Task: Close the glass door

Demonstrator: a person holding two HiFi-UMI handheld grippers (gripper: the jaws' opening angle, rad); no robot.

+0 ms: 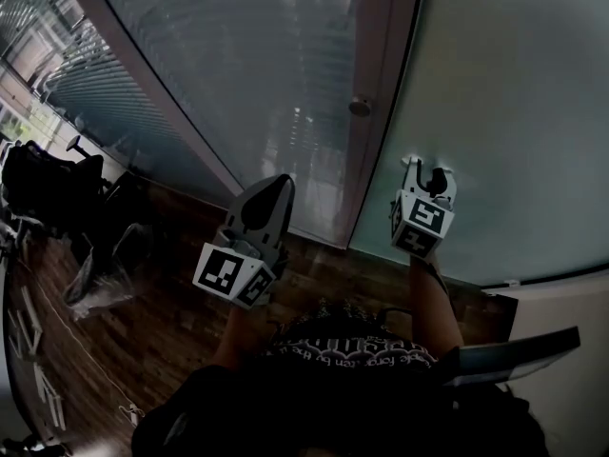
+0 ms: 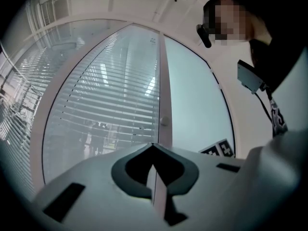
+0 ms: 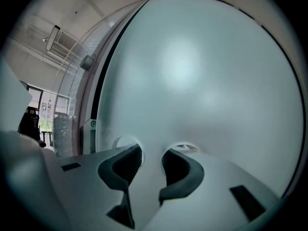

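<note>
Head view showed both grippers raised before an upright brown post point(image 1: 381, 65) bearing a small round knob point(image 1: 360, 108). Right of the post stood the frosted glass door point(image 1: 514, 112). Left of the post was a pane point(image 1: 228, 55) backed by horizontal blinds. The right gripper point(image 1: 427, 171) was right of the post, with its tips at the door's frosted surface. The left gripper point(image 1: 283, 181) hung below and left of the post, apart from the glass. Only this view took in the wooden floor point(image 1: 143, 331) and the dark office chairs point(image 1: 48, 184) far left of the post.

Left gripper view alone settled that gripper's state: its jaws were pressed together with nothing between them, aimed at the foot of the post. It also caught what the head view could not, the person point(image 2: 269, 42) holding the rig, up and right of the post. The right gripper's marker cube point(image 2: 219, 149) sat against the door just right of the post.

Right gripper view was filled by the frosted door. Its jaws stood spread, empty, each tip ringed by a pale halo on the glass. Only here did a dark gap point(image 3: 96, 95) show along the door's edge nearest the post, with a small green sticker point(image 3: 93, 123) beside it.
</note>
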